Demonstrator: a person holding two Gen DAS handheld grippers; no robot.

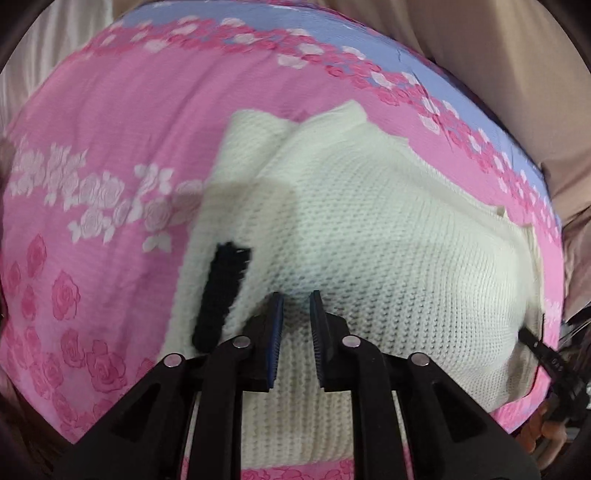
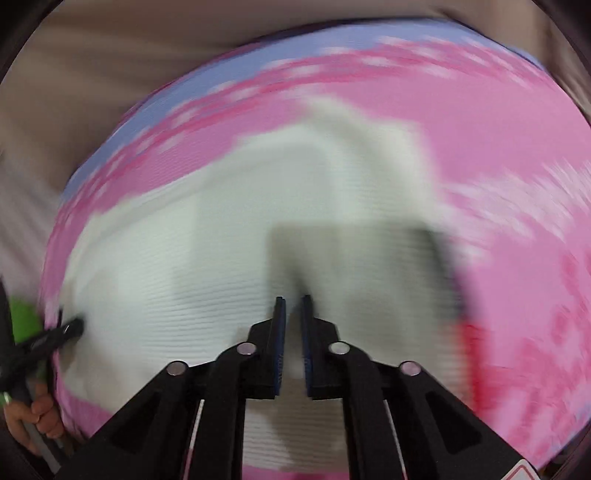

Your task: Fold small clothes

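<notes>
A cream knitted garment [image 1: 369, 236] lies folded on a pink rose-print sheet [image 1: 110, 147]. A black knitted strip [image 1: 221, 291] lies on its left part. My left gripper [image 1: 296, 299] hovers over the garment's near edge, its jaws a narrow gap apart with nothing between them. The right wrist view is blurred by motion. There the garment [image 2: 221, 258] fills the middle, and my right gripper [image 2: 293, 301] is over it with jaws a narrow gap apart and nothing between them. The right gripper's tip [image 1: 532, 339] shows at the garment's right edge in the left wrist view.
The sheet has a lilac-blue border [image 1: 258, 14] at the far side, with beige fabric [image 1: 480, 55] beyond it. The left gripper's tip [image 2: 70, 328] and a hand [image 2: 40, 417] show at the left edge of the right wrist view.
</notes>
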